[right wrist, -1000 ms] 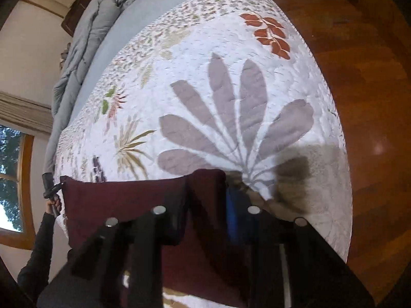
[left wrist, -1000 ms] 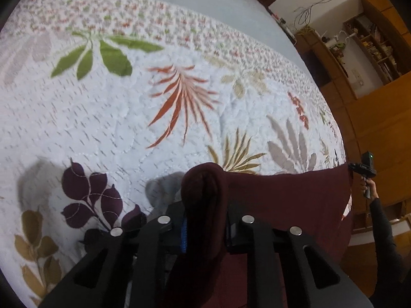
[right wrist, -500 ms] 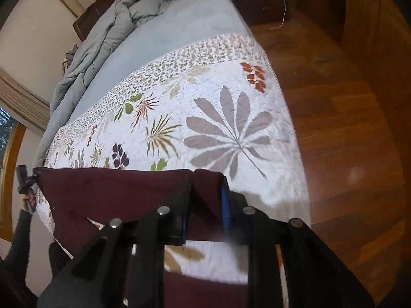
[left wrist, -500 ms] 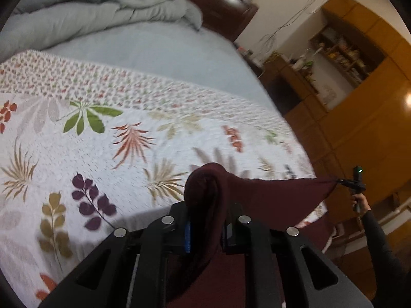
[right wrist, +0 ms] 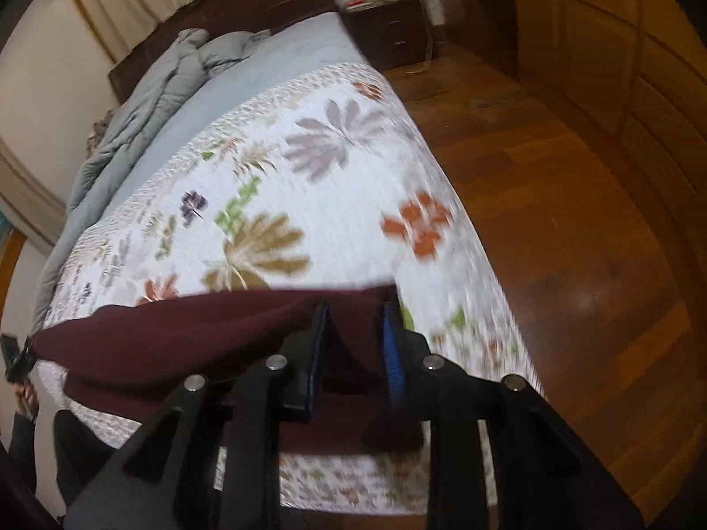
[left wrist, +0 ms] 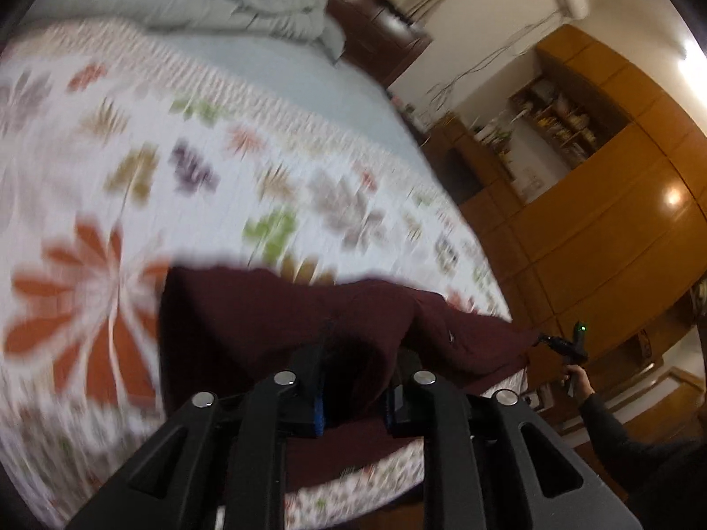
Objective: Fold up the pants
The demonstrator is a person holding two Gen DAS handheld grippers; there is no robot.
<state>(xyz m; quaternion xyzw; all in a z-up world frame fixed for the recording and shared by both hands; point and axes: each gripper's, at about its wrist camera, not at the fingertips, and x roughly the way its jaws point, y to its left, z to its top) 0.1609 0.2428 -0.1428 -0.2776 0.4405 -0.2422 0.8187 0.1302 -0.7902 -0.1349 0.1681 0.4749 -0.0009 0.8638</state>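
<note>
The dark maroon pants (left wrist: 265,322) hang stretched between my two grippers above the near end of a bed with a white leaf-print quilt (left wrist: 132,168). My left gripper (left wrist: 353,380) is shut on one end of the pants' upper edge. My right gripper (right wrist: 353,344) is shut on the other end (right wrist: 185,335). Each wrist view shows the other gripper small at the far end of the cloth: the right one (left wrist: 570,346) and the left one (right wrist: 13,357). The lower part of the pants drapes over the quilt's near edge.
A grey duvet (left wrist: 212,4) is bunched at the head of the bed, on a pale blue sheet (right wrist: 265,75). A dark nightstand (right wrist: 389,26) stands beside the bed. Wooden floor (right wrist: 552,221) and wooden wardrobes (left wrist: 618,203) lie to the right.
Both grippers have risen and pulled back toward the foot of the bed, lifting the pants with them. More of the bed and room shows, with motion blur.
</note>
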